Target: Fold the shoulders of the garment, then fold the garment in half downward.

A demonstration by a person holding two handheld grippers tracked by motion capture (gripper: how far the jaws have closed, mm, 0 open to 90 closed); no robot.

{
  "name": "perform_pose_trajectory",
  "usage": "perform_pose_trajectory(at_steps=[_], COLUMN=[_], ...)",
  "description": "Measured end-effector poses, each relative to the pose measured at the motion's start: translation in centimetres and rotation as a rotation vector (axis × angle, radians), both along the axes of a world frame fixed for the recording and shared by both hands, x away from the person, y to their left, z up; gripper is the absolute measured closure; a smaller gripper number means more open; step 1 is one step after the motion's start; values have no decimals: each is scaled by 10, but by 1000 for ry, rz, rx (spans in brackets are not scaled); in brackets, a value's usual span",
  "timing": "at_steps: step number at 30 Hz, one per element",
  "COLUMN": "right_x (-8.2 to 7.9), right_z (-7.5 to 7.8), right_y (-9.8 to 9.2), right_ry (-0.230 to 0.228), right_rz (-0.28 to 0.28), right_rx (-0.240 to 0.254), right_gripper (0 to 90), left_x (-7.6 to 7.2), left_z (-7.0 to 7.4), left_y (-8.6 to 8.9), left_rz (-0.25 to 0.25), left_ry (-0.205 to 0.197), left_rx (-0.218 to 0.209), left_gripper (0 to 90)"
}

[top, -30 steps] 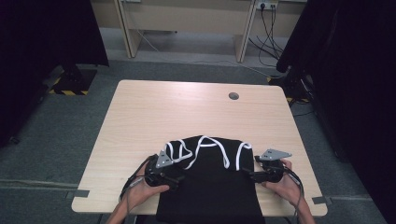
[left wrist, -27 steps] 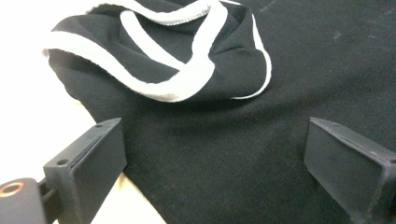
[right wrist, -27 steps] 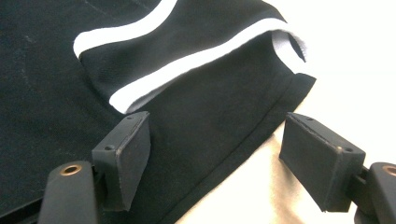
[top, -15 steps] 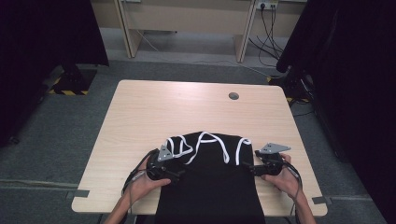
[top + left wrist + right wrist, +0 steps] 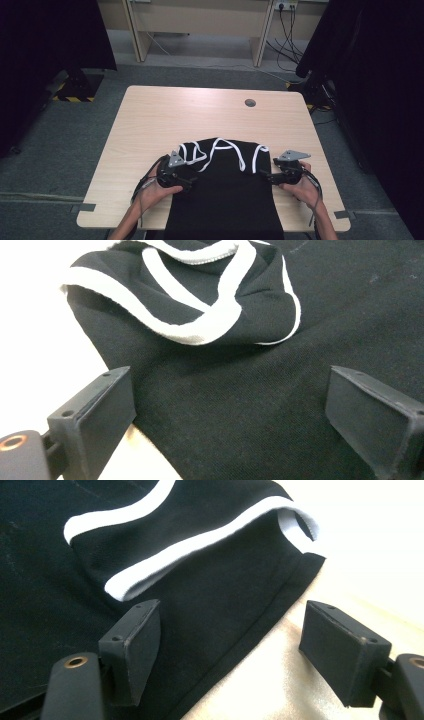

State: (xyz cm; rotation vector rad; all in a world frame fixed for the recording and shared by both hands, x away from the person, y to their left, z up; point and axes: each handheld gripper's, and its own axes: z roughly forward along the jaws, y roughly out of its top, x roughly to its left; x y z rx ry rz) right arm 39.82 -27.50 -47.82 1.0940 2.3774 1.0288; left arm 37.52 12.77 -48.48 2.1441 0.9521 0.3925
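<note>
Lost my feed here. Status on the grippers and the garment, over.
Left gripper open, straddling the black garment edge. Right gripper open over opposite edge. Garment flat, white-trimmed end folded back. Table unobstructed.

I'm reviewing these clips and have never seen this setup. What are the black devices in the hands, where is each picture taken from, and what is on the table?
A person sits at a wooden table and holds a hand-operated two-jaw tool in each hand: the left gripper and the right gripper. The high view looks down from above the person's side. Each gripper view comes from a camera riding on that tool, looking along its two black jaws.

On the table lies a black garment with white trim, its near end hanging over the table edge. Both pairs of jaws stand open, one at each side edge of the cloth: the left gripper over the fabric, the right gripper straddling the hem. Nothing is clamped.
</note>
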Motion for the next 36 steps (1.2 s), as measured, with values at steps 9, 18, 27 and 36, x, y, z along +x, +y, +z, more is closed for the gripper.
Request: perform_pose_trajectory(at_steps=[9,18,27,36], right_x=[0,0,18,53], right_z=[0,7,26,28], right_y=[1,-7,-2,12], right_ry=[0,27,-11,17], right_rz=[-8,-7,6,28], right_rx=[-1,82,78,39], right_gripper=[252,195,180,179], left_x=[0,5,45,86], left_z=[0,17,31,18], left_y=[0,19,17,11], left_rz=[-8,30,80,120], left_ry=[5,8,15,95], left_rx=[-11,-130,-158,-145], left_gripper=[51,33,26,26])
